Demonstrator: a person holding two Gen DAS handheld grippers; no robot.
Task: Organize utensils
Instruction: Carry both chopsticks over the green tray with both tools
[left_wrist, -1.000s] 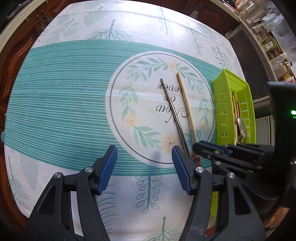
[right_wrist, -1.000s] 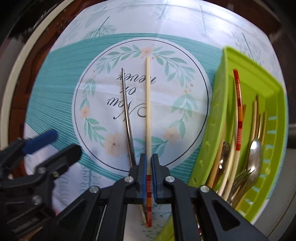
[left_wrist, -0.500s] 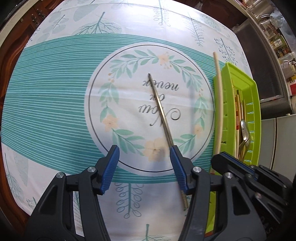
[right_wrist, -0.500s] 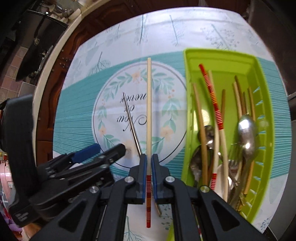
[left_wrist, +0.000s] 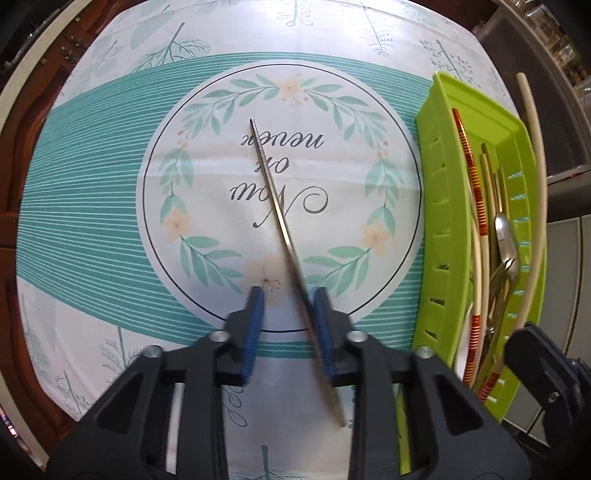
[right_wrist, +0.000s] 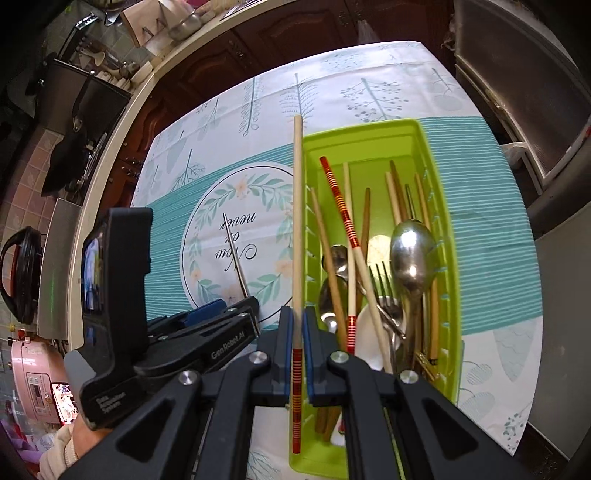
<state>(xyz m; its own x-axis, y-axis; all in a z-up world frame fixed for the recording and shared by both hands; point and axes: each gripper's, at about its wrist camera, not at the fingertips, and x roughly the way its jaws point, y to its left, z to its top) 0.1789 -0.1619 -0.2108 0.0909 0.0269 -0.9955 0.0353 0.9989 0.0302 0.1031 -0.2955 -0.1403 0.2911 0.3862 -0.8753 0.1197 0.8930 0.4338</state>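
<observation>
Lifted off the tablecloth, the cream chopstick now hangs over the green tray, clamped in the right gripper. Beside that tray, the left gripper has narrowed around the metal chopstick, with a gap left.

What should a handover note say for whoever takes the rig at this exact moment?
Right tongs: shut on a cream chopstick near its red-striped end, held above the green tray.
Left tongs: partly open, straddling the metal chopstick lying on the tablecloth; not gripped yet.
Done: tray already holds chopsticks, spoons and a fork.
Left: drop the cream chopstick into the tray, then close on the metal one and move it there too.
</observation>
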